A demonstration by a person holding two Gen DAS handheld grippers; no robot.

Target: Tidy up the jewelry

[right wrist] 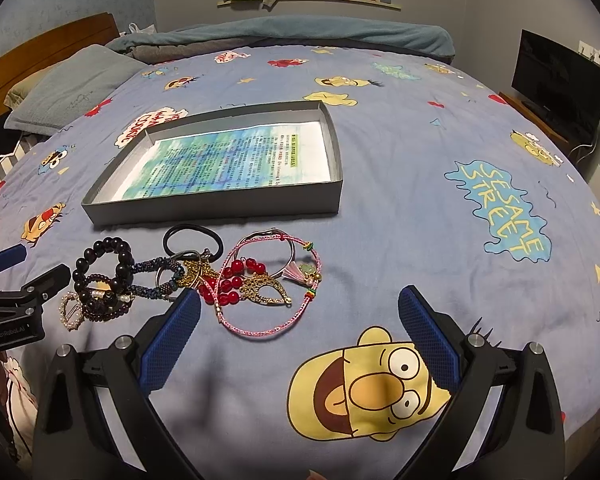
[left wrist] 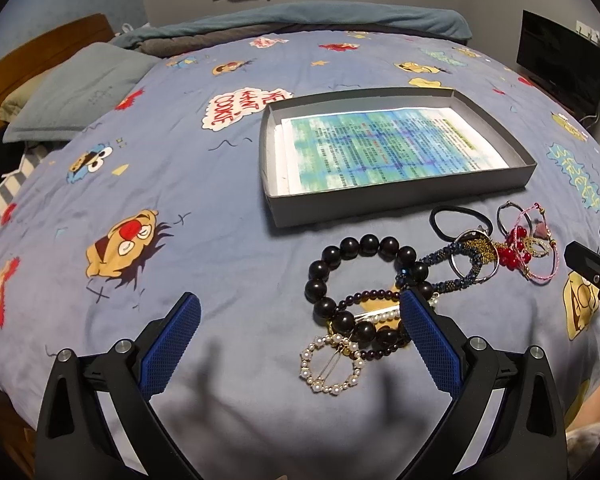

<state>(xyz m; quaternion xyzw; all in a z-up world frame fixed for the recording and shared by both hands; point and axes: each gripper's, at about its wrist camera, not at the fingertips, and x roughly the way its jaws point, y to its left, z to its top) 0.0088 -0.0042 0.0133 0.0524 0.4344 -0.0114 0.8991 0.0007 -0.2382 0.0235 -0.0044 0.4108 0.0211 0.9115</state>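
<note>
Jewelry heap on the bedspread, both grippers spread wide.
The jewelry pile lies before the grey box, beside the left gripper, left of the right gripper.

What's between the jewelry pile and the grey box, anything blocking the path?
Nothing visible. Bare bedsheet separates the jewelry pile from the grey box; only its low near wall must be cleared. The box holds just a printed sheet.

Each gripper has black arms, silver screws and blue textured pads; one body reads "GenRobot.AI".
</note>
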